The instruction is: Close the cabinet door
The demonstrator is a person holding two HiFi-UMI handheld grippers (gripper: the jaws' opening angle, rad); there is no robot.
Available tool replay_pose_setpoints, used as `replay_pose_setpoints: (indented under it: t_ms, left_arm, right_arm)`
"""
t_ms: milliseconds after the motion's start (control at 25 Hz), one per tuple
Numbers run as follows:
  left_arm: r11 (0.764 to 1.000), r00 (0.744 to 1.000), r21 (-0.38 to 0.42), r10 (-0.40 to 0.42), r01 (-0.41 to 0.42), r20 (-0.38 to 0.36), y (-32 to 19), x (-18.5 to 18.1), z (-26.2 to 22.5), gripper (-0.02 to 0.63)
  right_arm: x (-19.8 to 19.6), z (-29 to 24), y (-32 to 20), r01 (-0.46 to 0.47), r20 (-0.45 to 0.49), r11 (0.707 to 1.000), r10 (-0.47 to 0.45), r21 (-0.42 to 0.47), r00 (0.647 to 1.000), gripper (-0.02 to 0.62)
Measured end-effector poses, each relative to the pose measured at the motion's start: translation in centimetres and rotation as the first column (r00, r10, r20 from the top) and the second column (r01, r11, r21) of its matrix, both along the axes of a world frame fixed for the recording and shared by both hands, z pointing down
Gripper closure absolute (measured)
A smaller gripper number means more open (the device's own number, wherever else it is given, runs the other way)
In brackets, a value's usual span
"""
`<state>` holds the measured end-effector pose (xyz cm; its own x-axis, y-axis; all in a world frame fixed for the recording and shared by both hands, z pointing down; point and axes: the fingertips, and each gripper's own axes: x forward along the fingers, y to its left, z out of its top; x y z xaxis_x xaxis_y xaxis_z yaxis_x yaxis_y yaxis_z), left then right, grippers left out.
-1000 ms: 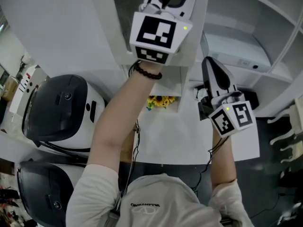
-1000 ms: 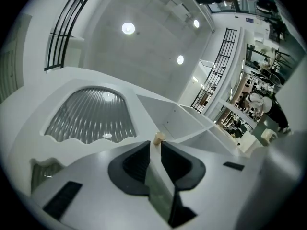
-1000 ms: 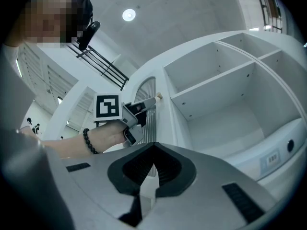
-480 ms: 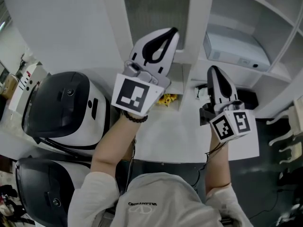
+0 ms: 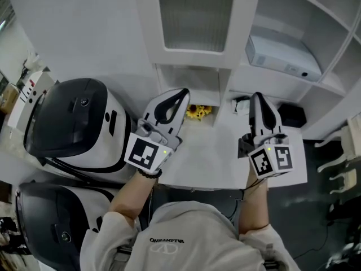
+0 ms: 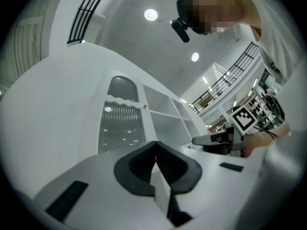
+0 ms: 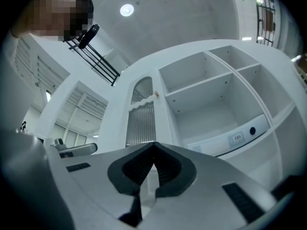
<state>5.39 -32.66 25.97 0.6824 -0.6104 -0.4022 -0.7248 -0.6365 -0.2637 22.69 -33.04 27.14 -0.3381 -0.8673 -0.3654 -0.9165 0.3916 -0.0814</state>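
Fingers of the left gripper are pressed together tip to tip with nothing between them. The right gripper matches: fingers together, empty. Both hang low over the white desk, pointing up and away from the person and well apart from each other. Neither touches anything.

The cabinet door, a white frame with a ribbed glass panel, sits at the top of the head view, above and beyond both grippers and well clear of them. It looks flush with the cabinet frame. Both gripper views show it face-on, with a small knob on its right edge next to the open shelves. No gap shows on that edge, though it's a small detail.

Also in view:
- A white box on a shelf to the right of the door.
- Yellow flowers in the niche under the door.
- Two dark-topped white appliances to the left of the desk.

Step, my read: the closing looks done, and the hands are at rest away from the door. For the next move, probably nothing beyond keeping the grippers clear. If the door is not fully seated, it would call for raising the left gripper and pushing with the closed fingers on the frame near the knob, not on the glass.
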Motion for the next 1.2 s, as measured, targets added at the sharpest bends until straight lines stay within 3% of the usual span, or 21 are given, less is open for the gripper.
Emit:
replay_pose_setpoints:
  t_ms: [200, 560, 1200]
  left_arm:
    - [0.996, 0.999, -0.077, -0.046, 0.045, -0.018, 1.8, -2.7, 3.5, 0.603]
    - [0.967, 0.986, -0.206, -0.162, 0.151, -0.04, 2.6, -6.9, 9.2, 0.603]
    - [0.961, 0.984, -0.226, -0.173, 0.161, -0.032, 3.5, -8.1, 10.4, 0.603]
  right_arm:
    - [0.5, 1.0, 2.2, -0.067, -0.051, 0.998, 0.068, 0.021, 0.996, 0.584]
    - [0.1, 4.5, 3.8, -0.06, -0.055, 0.996, 0.056, -0.065, 0.997, 0.584]
    - [0.8, 6.4, 5.0, -0.081, -0.038, 0.992, 0.077, -0.096, 0.996, 0.584]
